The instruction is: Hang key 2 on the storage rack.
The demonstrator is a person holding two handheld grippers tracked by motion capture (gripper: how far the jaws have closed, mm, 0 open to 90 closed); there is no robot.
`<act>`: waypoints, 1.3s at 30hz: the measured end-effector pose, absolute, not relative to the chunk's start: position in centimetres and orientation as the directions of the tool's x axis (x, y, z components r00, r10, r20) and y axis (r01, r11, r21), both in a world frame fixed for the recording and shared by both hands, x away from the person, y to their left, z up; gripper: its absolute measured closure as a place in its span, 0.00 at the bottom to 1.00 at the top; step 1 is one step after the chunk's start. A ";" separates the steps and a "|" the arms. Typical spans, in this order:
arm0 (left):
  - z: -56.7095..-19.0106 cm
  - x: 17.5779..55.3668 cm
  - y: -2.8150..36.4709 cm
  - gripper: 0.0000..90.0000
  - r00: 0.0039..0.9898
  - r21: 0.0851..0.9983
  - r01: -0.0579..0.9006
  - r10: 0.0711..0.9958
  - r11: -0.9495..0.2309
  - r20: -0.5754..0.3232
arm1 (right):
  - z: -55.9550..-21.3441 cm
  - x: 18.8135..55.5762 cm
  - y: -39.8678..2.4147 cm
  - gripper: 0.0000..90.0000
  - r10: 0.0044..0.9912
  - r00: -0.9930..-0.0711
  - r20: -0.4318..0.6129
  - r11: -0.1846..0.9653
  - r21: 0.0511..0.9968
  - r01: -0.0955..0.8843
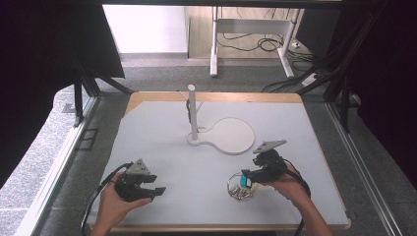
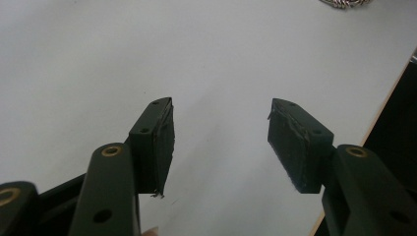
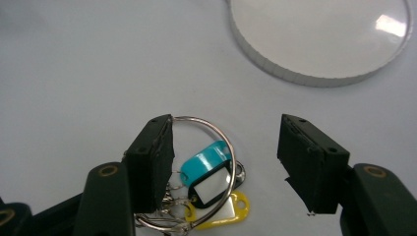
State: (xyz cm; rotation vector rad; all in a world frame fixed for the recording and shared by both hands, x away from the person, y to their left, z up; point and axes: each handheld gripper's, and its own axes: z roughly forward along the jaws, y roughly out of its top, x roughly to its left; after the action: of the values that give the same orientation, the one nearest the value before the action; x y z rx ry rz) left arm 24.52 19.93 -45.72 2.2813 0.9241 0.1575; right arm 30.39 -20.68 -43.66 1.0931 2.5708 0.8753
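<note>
- Your right hand-held gripper (image 3: 223, 152) stands open over the large silver key ring with teal and yellow plastic tags (image 3: 211, 187); nothing is gripped yet.
- Ring lies flat on the grey desk (image 1: 162, 132), near the white post stand (image 1: 193, 115).
- Your left hand-held gripper (image 2: 221, 142) waits open, empty.

We see the key ring (image 1: 240, 186) on the table (image 1: 162, 142) near its front right, the right gripper (image 1: 249, 179) over it, the left gripper (image 1: 156, 191) well apart at front left, the post stand (image 1: 193, 114) behind both, its round base (image 1: 231, 135) to the right.
</note>
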 end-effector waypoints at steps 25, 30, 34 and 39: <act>-45.7 24.1 20.4 0.48 0.737 0.624 0.587 0.659 -0.516 -0.149 | -46.0 32.6 -19.6 0.66 0.686 -0.727 0.008 0.687 0.320 0.652; -45.7 24.1 20.4 0.48 0.740 0.624 0.585 0.656 -0.519 -0.148 | -46.5 33.1 -19.5 0.68 0.695 -0.719 0.014 0.684 0.296 0.667; -45.8 24.0 20.3 0.48 0.743 0.618 0.584 0.654 -0.527 -0.144 | -46.9 33.5 -19.6 0.69 0.702 -0.712 0.032 0.678 0.276 0.681; -45.9 24.0 20.2 0.48 0.744 0.615 0.584 0.653 -0.530 -0.142 | -47.3 33.7 -19.6 0.70 0.705 -0.708 0.045 0.676 0.260 0.690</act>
State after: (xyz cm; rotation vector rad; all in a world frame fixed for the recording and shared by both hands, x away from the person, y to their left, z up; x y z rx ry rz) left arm 24.04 20.25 -45.91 2.2831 0.9259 0.1380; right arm 33.74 -19.65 -47.31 1.1758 2.8214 0.4009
